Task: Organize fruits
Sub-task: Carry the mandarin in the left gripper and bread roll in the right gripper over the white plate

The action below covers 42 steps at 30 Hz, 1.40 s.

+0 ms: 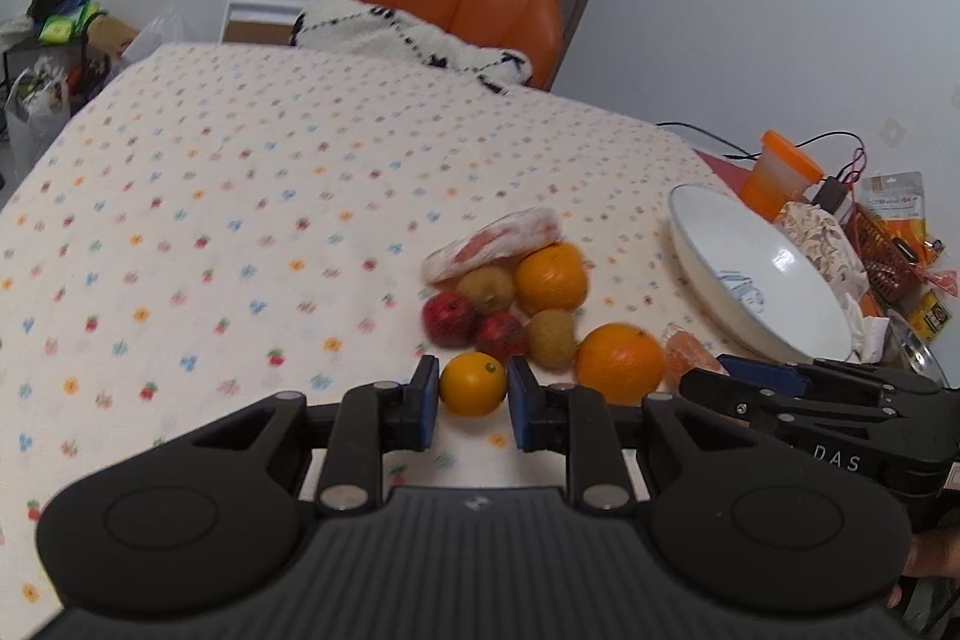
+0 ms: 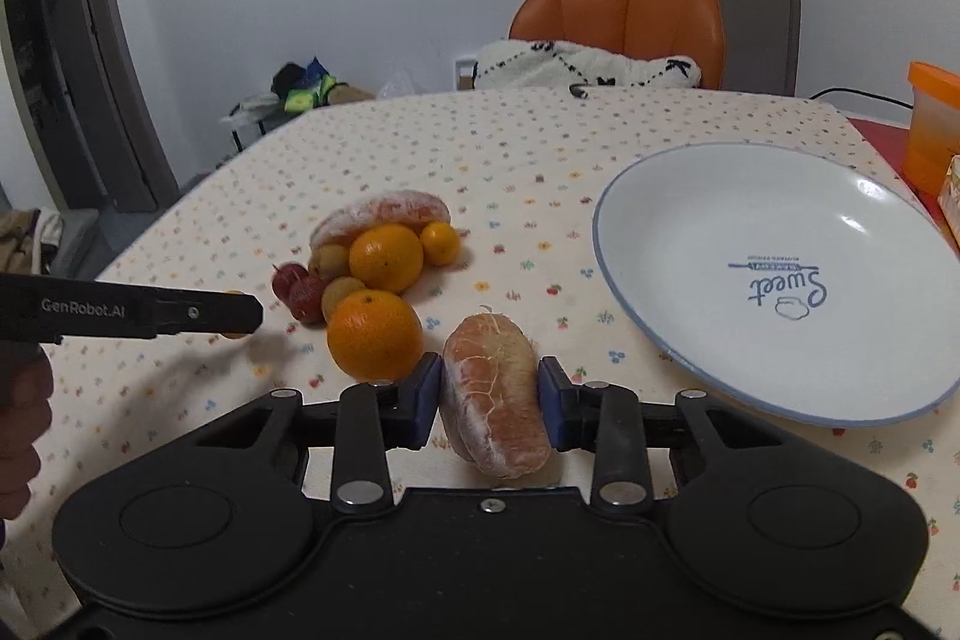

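Between the blue pads of the right claw (image 2: 489, 400) sits a peeled grapefruit segment (image 2: 497, 400), pith-covered and pinkish, with both pads pressed to its sides; it appears lifted slightly above the flowered tabletop (image 2: 540, 172). Just left of it lies a large orange (image 2: 373, 335), and beyond that a huddle of another orange, small red fruits, brownish fruits and a second peeled segment (image 2: 384, 214). To the right rests a white plate (image 2: 708, 220) with a blue rim, holding nothing. Over on the left, the left claw (image 1: 473, 394) brackets a small yellow-orange citrus (image 1: 473, 383), its pads at or just beside the fruit's sides; whether they truly pinch it cannot be told.
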Each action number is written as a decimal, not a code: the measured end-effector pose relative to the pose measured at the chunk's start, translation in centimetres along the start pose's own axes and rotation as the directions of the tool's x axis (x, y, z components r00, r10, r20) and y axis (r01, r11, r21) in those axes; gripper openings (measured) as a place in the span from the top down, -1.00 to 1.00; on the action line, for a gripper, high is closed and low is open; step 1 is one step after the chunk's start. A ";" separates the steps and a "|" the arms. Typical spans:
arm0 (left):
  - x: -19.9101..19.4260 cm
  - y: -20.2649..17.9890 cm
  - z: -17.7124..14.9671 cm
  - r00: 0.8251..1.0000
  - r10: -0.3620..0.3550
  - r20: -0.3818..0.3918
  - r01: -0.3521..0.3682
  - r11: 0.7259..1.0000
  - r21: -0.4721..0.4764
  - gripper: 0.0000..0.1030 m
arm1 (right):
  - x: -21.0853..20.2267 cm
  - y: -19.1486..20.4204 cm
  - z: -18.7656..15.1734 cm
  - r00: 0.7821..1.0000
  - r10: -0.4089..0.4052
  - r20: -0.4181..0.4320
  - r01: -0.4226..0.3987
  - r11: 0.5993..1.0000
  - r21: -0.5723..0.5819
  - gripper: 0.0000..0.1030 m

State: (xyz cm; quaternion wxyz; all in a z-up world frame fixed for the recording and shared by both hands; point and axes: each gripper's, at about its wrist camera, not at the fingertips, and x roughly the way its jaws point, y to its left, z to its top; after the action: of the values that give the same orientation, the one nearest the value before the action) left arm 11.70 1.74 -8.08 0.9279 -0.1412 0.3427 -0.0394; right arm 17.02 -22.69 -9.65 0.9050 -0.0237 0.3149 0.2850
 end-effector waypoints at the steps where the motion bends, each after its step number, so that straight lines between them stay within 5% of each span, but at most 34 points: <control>1: -0.1 -0.3 0.2 1.000 -0.003 0.006 0.003 1.000 0.007 0.56 | -0.3 -0.1 0.2 1.000 0.002 0.011 -0.003 1.000 0.010 0.37; 13: 0.0 -3.2 2.2 0.998 -0.027 0.050 0.024 0.998 0.063 0.56 | -2.9 -1.6 1.8 0.993 0.007 0.117 -0.013 0.998 0.056 0.37; 42: 4.4 -12.7 4.7 0.990 -0.126 0.057 0.110 0.968 0.224 0.56 | -6.5 -9.1 0.8 0.964 -0.172 0.202 0.131 0.971 0.200 0.37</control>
State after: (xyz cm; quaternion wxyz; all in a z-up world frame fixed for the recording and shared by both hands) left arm 18.40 -10.04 -3.71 0.9455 -0.0588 0.2940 -0.1274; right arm 18.14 -33.44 -6.47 0.9514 0.0678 0.2364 0.1851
